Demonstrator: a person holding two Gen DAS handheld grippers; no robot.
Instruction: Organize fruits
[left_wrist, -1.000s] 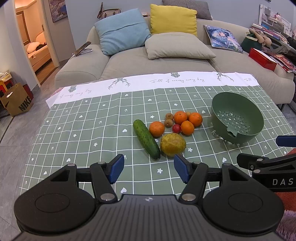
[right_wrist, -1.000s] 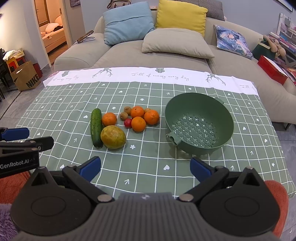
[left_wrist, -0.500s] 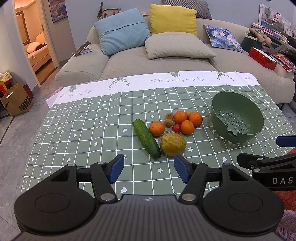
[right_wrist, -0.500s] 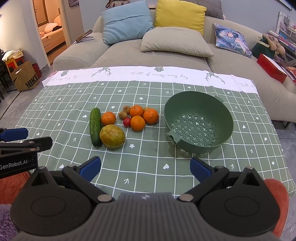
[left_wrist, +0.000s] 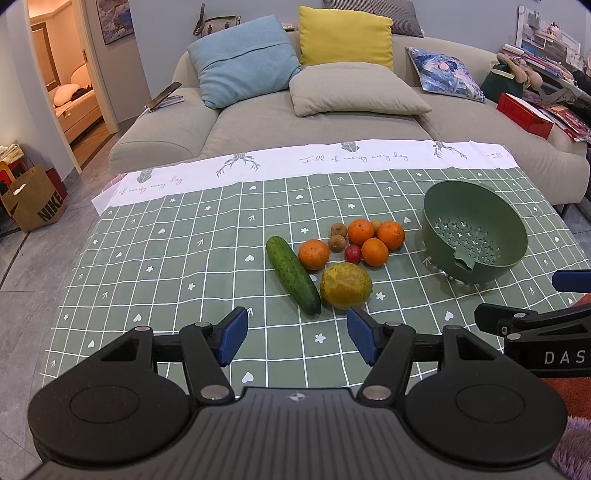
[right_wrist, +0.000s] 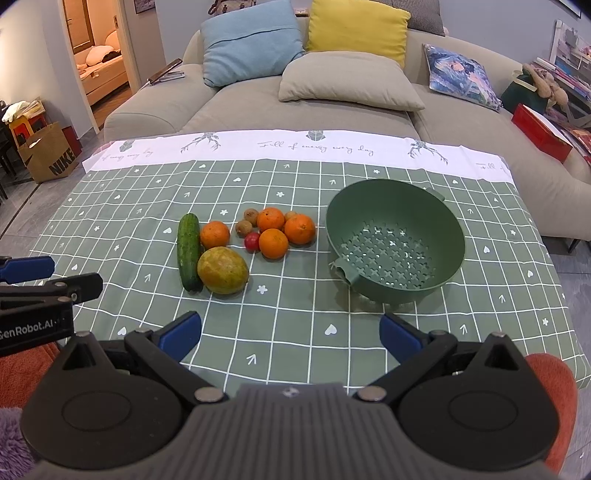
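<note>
1. Nearest: left tongs (left_wrist: 297, 334) and right tongs (right_wrist: 290, 332) spread wide, pinching nothing, held low over the bench (right_wrist: 122, 206), likely ready for a first pick.
2. Mid-bench, clustered together: one cucumber (right_wrist: 189, 252), one large yellow-green fruit (right_wrist: 222, 270), four oranges (right_wrist: 273, 243), three small brown fruits (right_wrist: 243, 228), one small red fruit (right_wrist: 252, 241).
3. Right of cluster: one green colander (right_wrist: 395, 251), empty, tilted toward tongs, probably the destination.

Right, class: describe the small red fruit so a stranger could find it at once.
Start at the green colander on the checked tablecloth, then look to the cluster of fruit on the side of it where the cucumber lies. Among the oranges there sits the small red fruit: the only red piece, and smaller than any orange.
</note>
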